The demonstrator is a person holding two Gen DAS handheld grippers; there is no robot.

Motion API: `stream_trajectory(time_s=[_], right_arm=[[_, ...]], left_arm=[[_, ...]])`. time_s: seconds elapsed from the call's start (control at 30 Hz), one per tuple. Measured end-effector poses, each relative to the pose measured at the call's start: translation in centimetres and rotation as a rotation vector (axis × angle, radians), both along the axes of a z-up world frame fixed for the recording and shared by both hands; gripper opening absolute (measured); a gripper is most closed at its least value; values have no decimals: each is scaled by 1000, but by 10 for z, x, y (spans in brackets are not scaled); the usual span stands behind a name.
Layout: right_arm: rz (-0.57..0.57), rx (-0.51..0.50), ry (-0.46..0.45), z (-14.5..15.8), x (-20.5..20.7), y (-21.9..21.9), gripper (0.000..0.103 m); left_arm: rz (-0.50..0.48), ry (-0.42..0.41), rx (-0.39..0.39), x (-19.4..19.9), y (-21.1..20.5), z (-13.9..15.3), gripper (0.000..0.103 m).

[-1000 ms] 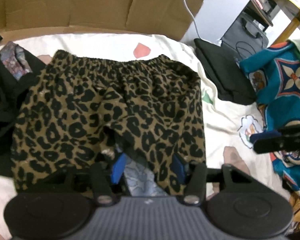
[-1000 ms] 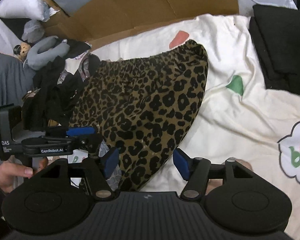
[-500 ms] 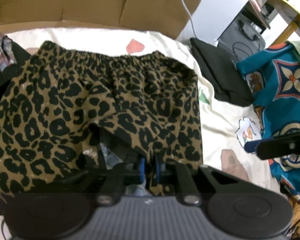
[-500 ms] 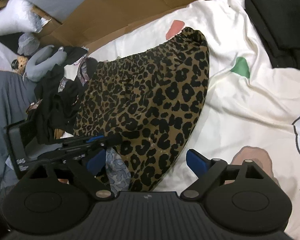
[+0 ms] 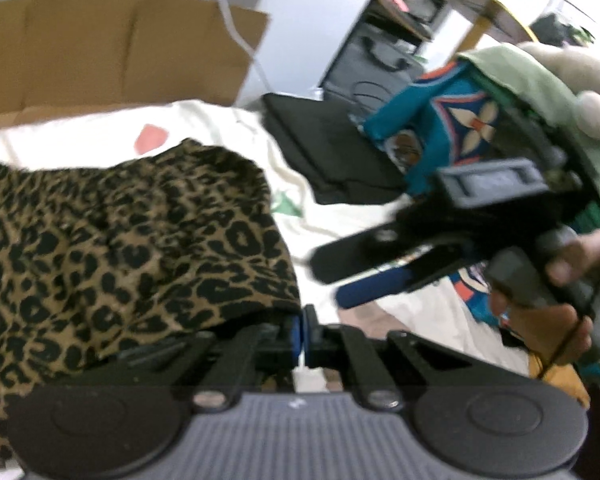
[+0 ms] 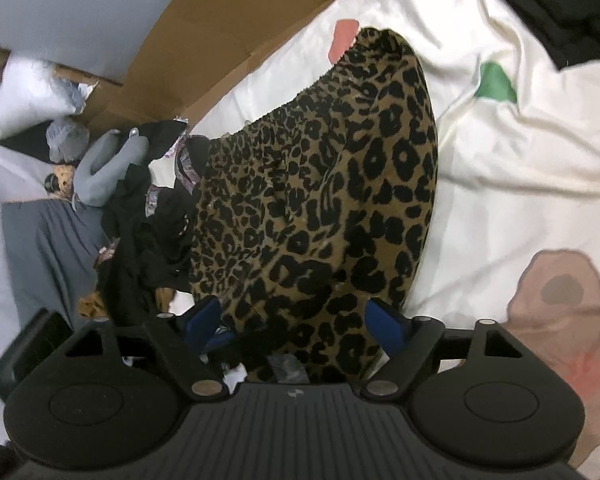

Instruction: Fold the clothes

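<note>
Bed, cream printed sheet (image 6: pixel 520 184) | leopard shorts (image 6: pixel 332 200) lie on it | left gripper (image 5: pixel 300 330) jaws closed on shorts' hem | right gripper (image 6: pixel 296 326) jaws wide apart astride hem | left view blurred.

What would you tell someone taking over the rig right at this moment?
Left gripper: shut on the hem of the leopard-print fabric shorts.
Right gripper: open, jaws either side of the shorts' near edge, not gripping.
The shorts lie on the cream printed bedsheet, elastic waistband at the far end; a pile of dark clothes sits beside them.
Done: one hem grip.
Left: close the right gripper, then make the fold; none is visibly finished yet.
</note>
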State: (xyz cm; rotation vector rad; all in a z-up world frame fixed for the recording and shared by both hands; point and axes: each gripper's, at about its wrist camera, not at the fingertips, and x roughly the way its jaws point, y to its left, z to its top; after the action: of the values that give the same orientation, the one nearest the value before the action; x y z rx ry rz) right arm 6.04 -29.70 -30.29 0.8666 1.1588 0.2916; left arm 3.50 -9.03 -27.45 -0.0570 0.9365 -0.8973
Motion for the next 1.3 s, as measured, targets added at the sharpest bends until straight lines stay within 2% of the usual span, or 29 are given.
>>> stream_trajectory(time_s=[0.17,0.33,0.4,0.47,0.6,0.7,0.77,0.93,1.07,1.3], right_arm=[[-11,21,29,-8,3,0,61],[12,-7,51,-13,3,2,13],[24,-53,52,-13,2,1,1],[17,-104,61,-13,-1,-5,0],[-7,-179,75,-14,-9,-23,0],[-13,-243,100,-17,-17,-36,0],[-16,-279,123,-20,-22,-44,0],[10,-371,153,-27,-32,-57,0],[30,-439,166,-30,-36,-60,0],[58,-504,163,-31,-38,-62,0]], left_arm=[[-75,-20,-21,-12,-11,2,2],[-88,19,-44,-14,-16,-1,2],[-100,36,-46,-14,-18,-3,2],[-108,85,-47,-11,-16,-7,4],[-76,100,-15,-4,5,-11,11],[5,123,13,11,32,-13,12],[72,119,38,20,53,-14,17],[219,116,120,30,100,-16,19],[313,112,188,34,133,-19,26],[435,114,287,33,184,-25,31]])
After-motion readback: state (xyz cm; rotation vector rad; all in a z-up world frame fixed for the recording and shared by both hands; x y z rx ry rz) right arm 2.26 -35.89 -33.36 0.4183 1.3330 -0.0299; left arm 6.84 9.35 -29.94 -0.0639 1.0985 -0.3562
